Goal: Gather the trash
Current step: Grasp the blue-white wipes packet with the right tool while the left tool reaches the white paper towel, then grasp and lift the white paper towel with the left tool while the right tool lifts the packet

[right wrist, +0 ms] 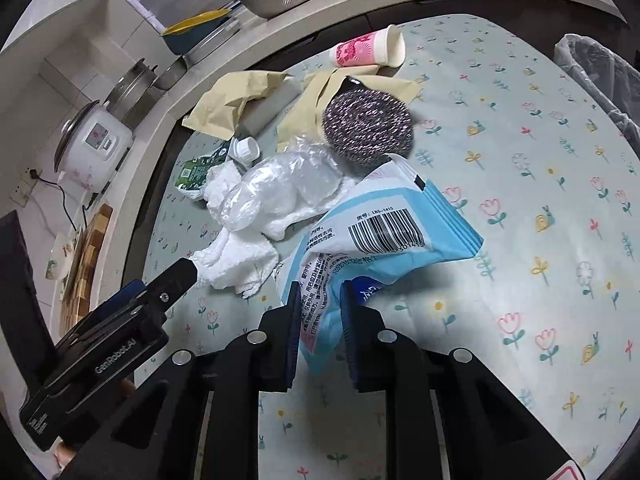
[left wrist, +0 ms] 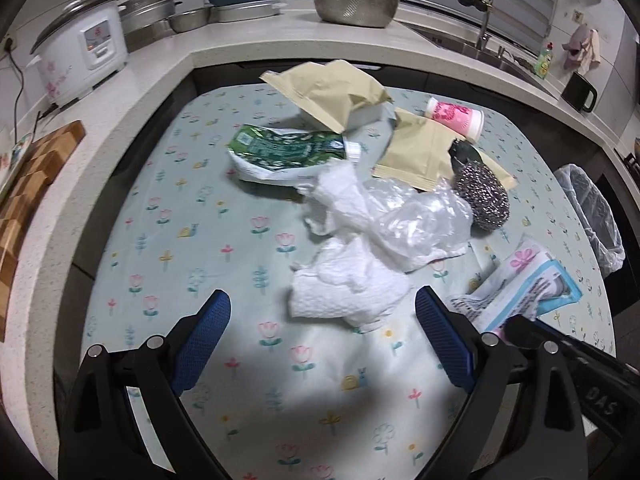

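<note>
On the desk (left wrist: pixel 168 216), covered by a pale green cloth printed with small flowers, the trash lies in a loose heap. Furthest left is a flattened green-and-white plastic pouch with a white screw cap (left wrist: pixel 280 152). Behind it sits a crumpled tan paper bag (left wrist: pixel 332 92). In the middle, crumpled white paper towels (left wrist: pixel 344 284) touch a clear crinkled plastic wrap (left wrist: pixel 416 216). The left gripper (left wrist: pixel 322 340) hangs just short of the towels, its blue-padded fingers (left wrist: pixel 204 340) spread wide with nothing between them. Right of the wrap lies a round steel-wool scouring pad (left wrist: pixel 482 192), resting partly on a second tan paper bag (left wrist: pixel 416 148); a pink-and-white paper cup (left wrist: pixel 456 114) lies on its side behind. Further right, the right gripper (right wrist: pixel 320 320) has its fingers (right wrist: pixel 294 332) pinched on the lower edge of a light-blue-and-white plastic wrapper with a barcode (right wrist: pixel 384 232), whose free end stands off the cloth. At the far right edge, beside the desk, stands a bin lined with a clear plastic bag (left wrist: pixel 596 216).
</note>
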`<state>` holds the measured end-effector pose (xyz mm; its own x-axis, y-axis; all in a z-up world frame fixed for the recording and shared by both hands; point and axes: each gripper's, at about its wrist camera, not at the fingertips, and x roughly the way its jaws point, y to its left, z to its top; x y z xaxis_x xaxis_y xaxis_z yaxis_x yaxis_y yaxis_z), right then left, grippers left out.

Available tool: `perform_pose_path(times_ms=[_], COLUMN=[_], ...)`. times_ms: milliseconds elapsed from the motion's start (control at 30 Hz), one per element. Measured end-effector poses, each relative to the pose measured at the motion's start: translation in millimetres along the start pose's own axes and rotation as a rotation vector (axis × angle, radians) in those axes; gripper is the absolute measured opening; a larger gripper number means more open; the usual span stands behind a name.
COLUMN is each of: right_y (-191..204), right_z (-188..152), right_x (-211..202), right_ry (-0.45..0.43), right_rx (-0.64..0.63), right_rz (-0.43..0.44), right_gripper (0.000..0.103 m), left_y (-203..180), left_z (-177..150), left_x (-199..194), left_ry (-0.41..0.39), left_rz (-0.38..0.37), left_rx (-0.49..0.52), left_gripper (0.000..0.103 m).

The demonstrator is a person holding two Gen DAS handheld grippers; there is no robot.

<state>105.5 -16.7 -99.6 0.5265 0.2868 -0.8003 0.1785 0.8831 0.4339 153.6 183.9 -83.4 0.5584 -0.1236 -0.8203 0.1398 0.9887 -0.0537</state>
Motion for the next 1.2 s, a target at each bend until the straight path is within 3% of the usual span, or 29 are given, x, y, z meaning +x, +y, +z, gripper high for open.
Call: perform_pose_path(times_ms=[133, 233, 300, 567, 633, 933, 1200], right_y=[-17, -25, -30, -34, -34, -36, -39], right_z=[5, 7, 9, 12, 12, 9, 10], right_x=[-13, -15, -15, -20, -23, -58, -99], right_ry=[-0.024, -0.033, -0.034, -0.049, -0.055, -0.116, -0.19], right_rx=[0.023, 0.032, 0.039, 0.031, 0.03, 0.019, 0.008], right_rz=[-0.015, -0.029, -0.024, -0.023, -0.019, -0.002, 0.025], right_gripper=[0.018, 0.018, 0.018, 0.018, 0.018, 0.018, 0.018], left_y=[-9, -13, -15, -23, -25, -45, -77], left_z=[1, 2, 1, -4, -5, -15, -18], left_x=[16, 29, 36, 38, 34, -15, -66], left_ry=[0.018, 0.047, 0.068, 0.092, 0.088, 0.028, -0.043], left_rz=[-0.014, -0.015, -0.016, -0.018, -0.009, 0.002, -0.048], left_rx=[-0.003, -0.002, -0.011, 0.008, 0.014, 0.034, 0.063], left_gripper=[0.087, 0.065, 0.064, 0.018, 0.012, 0.01, 0.01])
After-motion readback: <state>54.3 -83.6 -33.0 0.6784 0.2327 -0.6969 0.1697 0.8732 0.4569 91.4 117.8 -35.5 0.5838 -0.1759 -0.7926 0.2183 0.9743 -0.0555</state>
